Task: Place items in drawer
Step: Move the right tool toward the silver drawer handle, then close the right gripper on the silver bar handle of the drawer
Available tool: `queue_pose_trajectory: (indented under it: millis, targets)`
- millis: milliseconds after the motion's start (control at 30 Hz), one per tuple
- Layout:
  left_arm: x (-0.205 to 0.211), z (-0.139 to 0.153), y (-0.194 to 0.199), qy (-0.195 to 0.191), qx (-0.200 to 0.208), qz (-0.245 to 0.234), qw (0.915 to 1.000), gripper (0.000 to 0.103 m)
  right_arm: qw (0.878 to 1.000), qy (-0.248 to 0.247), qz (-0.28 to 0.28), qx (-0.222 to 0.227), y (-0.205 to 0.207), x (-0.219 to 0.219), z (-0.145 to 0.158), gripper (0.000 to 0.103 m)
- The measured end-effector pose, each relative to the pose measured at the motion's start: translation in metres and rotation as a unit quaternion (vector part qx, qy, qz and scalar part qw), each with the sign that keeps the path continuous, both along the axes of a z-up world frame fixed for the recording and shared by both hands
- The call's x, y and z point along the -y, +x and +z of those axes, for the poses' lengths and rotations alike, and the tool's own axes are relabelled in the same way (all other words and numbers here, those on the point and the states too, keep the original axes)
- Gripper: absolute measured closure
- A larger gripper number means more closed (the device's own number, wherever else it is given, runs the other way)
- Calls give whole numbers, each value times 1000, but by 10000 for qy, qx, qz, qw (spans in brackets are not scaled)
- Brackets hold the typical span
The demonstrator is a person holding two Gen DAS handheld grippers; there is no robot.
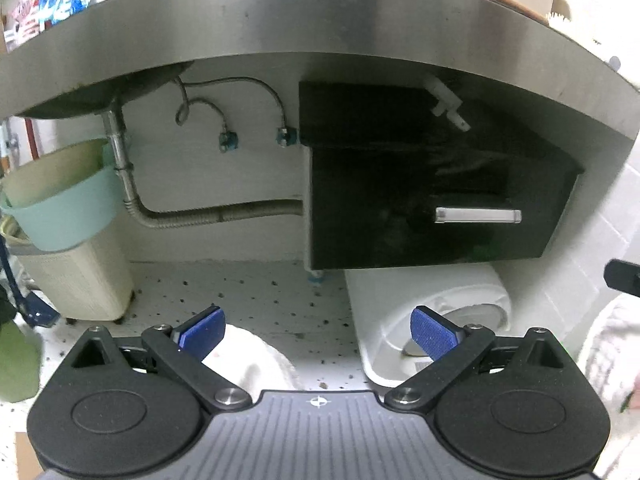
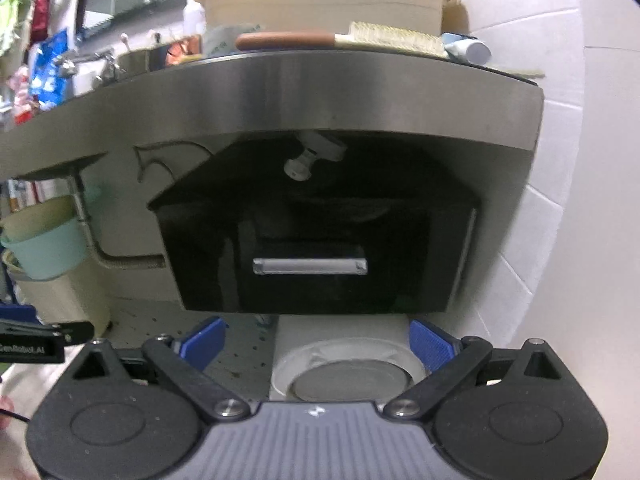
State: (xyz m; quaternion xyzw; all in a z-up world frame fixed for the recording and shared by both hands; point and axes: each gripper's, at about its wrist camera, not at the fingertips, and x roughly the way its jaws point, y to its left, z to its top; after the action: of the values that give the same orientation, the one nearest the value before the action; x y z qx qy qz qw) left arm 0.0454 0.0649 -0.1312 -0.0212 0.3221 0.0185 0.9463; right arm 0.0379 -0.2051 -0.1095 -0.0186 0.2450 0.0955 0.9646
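One black drawer (image 2: pixel 316 256) sits under the shiny metal counter (image 1: pixel 320 16). It looks closed, so you cannot see what is inside. It has one silver handle (image 2: pixel 310 266) on its front. One pale green tub (image 1: pixel 60 208) hangs on the pipe (image 1: pixel 120 152) at the far left, and a cream bin (image 1: pixel 80 280) stands below it. What is in them does not show. One white machine (image 1: pixel 432 320) sits on the floor under the drawer. The left gripper (image 1: pixel 318 334) has its two blue pads wide apart and holds nothing. The right gripper (image 2: pixel 318 344) is the same, facing the handle.
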Motion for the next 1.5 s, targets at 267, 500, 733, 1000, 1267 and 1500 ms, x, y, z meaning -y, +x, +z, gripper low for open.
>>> queue_pose_trajectory:
  millis: [267,500,733,1000,1267,1500]
  targets:
    - [7,-2,-3,97,26,-115,9999,3,9976,-436,526,113,21,-13,11,4]
    - [0,-1,-4,-72,79,-52,9999,3,9844,-1254,1149,445,54,-31,23,4]
    - [2,0,-8,-158,189,-193,9995,3,9468,-2572,1841,600,91,-55,17,4]
    - [9,2,-11,-37,284,-371,9989,3,8745,-4001,2716,384,127,-86,-13,4]
    - [9,1,-11,-66,239,-465,9986,3,8175,-4900,3025,-11,152,-103,-52,4]
    - [17,1,-14,-4,302,-703,9971,4,7817,-5374,3155,-247,167,-109,-76,4]
